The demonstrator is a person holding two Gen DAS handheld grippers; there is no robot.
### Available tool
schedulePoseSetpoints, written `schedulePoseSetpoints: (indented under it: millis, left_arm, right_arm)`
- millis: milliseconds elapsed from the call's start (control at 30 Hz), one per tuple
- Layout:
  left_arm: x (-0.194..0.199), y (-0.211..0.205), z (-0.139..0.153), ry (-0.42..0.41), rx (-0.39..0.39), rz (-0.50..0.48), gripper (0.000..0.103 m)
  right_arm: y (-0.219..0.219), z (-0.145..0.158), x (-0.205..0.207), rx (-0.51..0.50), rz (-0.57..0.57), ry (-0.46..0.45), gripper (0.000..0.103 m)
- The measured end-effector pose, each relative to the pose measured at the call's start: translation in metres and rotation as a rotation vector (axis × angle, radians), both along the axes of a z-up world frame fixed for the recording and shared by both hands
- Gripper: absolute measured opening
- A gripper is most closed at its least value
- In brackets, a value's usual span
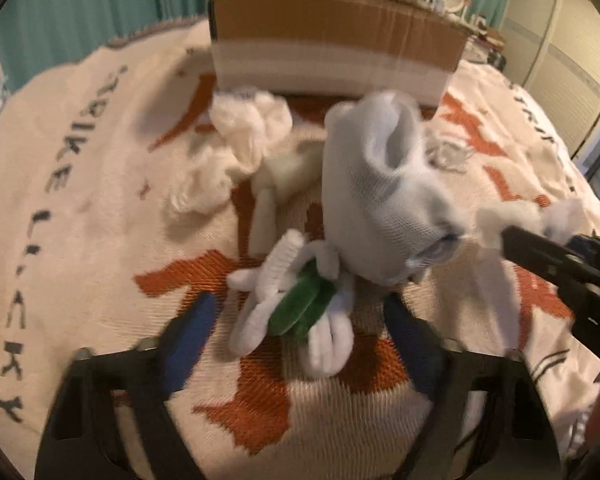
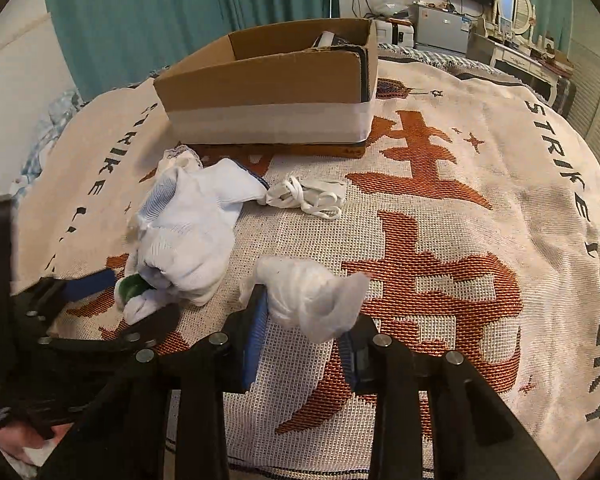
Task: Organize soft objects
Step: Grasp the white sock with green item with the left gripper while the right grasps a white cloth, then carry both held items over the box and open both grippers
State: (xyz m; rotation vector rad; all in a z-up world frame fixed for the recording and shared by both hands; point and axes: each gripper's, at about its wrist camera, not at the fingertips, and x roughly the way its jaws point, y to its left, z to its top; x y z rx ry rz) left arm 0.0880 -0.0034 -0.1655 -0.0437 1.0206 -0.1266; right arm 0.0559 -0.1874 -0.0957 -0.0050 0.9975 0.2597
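A bed carries a cream blanket (image 2: 440,240) with orange woven figures, and a cardboard box (image 2: 268,84) sits on it at 12 o'clock. The right gripper (image 2: 304,320) has its jaws closed on a white cloth wad (image 2: 308,296). The left gripper (image 1: 296,332) has its jaws wide around white-and-green pipe cleaners (image 1: 300,304), beside a white sock (image 1: 380,184).

Warm, dim indoor light; the left wrist view is motion-blurred, the right sharper; fisheye bending curves both edges.
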Motion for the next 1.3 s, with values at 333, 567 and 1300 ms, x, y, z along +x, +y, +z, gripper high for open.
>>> schedulePoseSetpoints:
  millis: [333, 567, 1300]
  left_arm:
    - [-0.035, -0.001, 0.021, -0.036, -0.029, -0.065, 0.041]
    - [-0.067, 0.004, 0.070, -0.115, -0.050, -0.060, 0.041]
    - [-0.027, -0.003, 0.249, -0.508, 0.006, -0.115, 0.041]
  right_arm:
    - [0.005, 0.018, -0.012, -0.023, 0.025, -0.039, 0.032]
    - [0.005, 0.061, -0.043, -0.025, 0.056, -0.122, 0.032]
    - [0.005, 0.253, -0.023, 0.097, 0.106, -0.448, 0.032]
